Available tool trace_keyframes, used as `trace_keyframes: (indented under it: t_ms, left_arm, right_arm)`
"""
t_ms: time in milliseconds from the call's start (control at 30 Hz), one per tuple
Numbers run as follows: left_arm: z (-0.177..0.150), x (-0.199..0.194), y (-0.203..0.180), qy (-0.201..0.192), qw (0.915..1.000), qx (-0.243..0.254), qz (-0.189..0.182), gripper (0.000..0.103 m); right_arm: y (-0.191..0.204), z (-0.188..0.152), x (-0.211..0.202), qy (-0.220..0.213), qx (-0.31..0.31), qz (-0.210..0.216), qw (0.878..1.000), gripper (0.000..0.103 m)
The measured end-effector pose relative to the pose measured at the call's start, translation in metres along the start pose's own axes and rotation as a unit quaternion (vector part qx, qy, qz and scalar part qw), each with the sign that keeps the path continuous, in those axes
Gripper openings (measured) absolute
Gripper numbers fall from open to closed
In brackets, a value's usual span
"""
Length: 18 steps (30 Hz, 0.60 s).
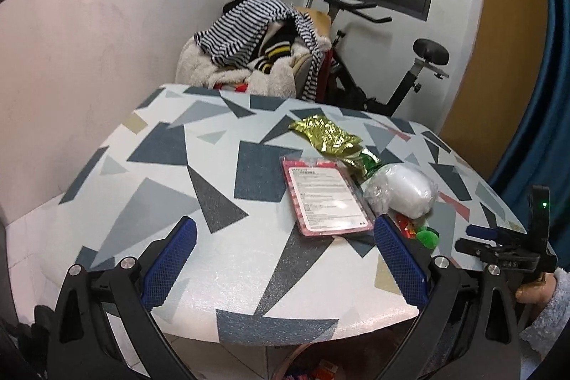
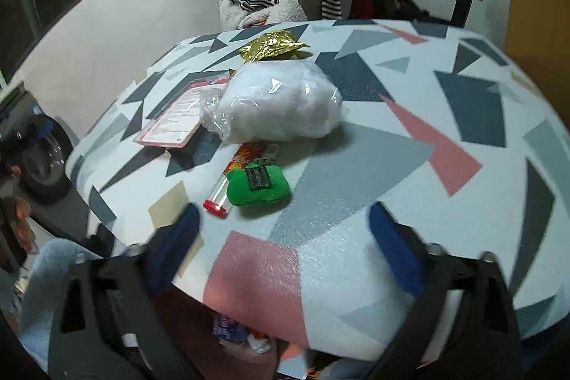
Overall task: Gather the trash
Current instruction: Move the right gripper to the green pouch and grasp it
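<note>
Trash lies on the patterned table (image 1: 213,166): a crumpled gold wrapper (image 1: 326,134) (image 2: 272,45), a flat pink packet with a white label (image 1: 326,198) (image 2: 174,120), a clear bag of white stuffing (image 1: 402,189) (image 2: 281,102), a green plush piece (image 2: 258,184) (image 1: 427,235) and a clear tube with a red cap (image 2: 219,198). My left gripper (image 1: 285,259) is open and empty over the table's near edge, left of the packet. My right gripper (image 2: 281,244) is open and empty, just short of the green plush. It also shows in the left wrist view (image 1: 506,244).
A chair piled with striped clothes (image 1: 256,38) and an exercise bike (image 1: 409,70) stand behind the table. A bin with wrappers (image 2: 235,333) shows below the table's near edge. White wall on the left, blue curtain (image 1: 541,130) on the right.
</note>
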<state>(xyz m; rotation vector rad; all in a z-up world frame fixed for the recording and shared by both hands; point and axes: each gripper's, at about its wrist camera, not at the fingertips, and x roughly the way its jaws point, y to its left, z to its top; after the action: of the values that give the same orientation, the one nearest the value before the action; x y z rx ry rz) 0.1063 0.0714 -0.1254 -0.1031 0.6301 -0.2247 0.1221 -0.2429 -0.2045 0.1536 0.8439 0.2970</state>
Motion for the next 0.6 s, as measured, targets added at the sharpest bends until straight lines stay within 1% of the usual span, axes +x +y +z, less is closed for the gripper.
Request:
trace_keyframes:
  t_ms: [67, 167, 233, 267, 333, 400, 500, 567, 600]
  left_arm:
    - [0.0, 0.006, 0.001, 0.006, 1.0, -0.004, 0.0, 0.097]
    - [-0.002, 0.014, 0.001, 0.012, 0.9999, -0.005, 0.002, 0.097]
    - [-0.003, 0.017, 0.002, 0.016, 0.9998, -0.007, 0.001, 0.097]
    - [-0.004, 0.02, 0.001, 0.02, 0.9997, -0.01, -0.002, 0.097]
    - [-0.004, 0.025, 0.001, 0.03, 0.9994, -0.015, -0.009, 0.097]
    - [-0.004, 0.03, 0.001, 0.038, 0.999, -0.022, -0.012, 0.097]
    - [-0.005, 0.039, 0.003, 0.051, 0.9977, -0.039, -0.022, 0.097]
    - [-0.007, 0.044, 0.003, 0.057, 0.9971, -0.044, -0.025, 0.097]
    - [-0.008, 0.047, 0.003, 0.061, 0.9968, -0.045, -0.026, 0.095]
  right_arm:
    - [0.0, 0.003, 0.007, 0.002, 0.003, 0.004, 1.0, 0.081]
    - [0.005, 0.009, 0.019, 0.005, 0.012, 0.026, 1.0, 0.076]
    - [0.008, 0.012, 0.025, 0.009, 0.009, 0.032, 0.999, 0.071]
    - [0.012, 0.014, 0.032, 0.016, 0.004, 0.032, 0.999, 0.069]
    - [0.015, 0.016, 0.04, 0.026, 0.0, 0.028, 0.999, 0.062]
    - [0.018, 0.018, 0.047, 0.034, -0.001, 0.021, 0.999, 0.059]
    - [0.018, 0.018, 0.049, 0.035, -0.001, 0.018, 0.999, 0.048]
    - [0.017, 0.018, 0.049, 0.04, 0.0, 0.025, 0.999, 0.046]
    - [0.016, 0.018, 0.047, 0.038, -0.002, 0.023, 0.999, 0.046]
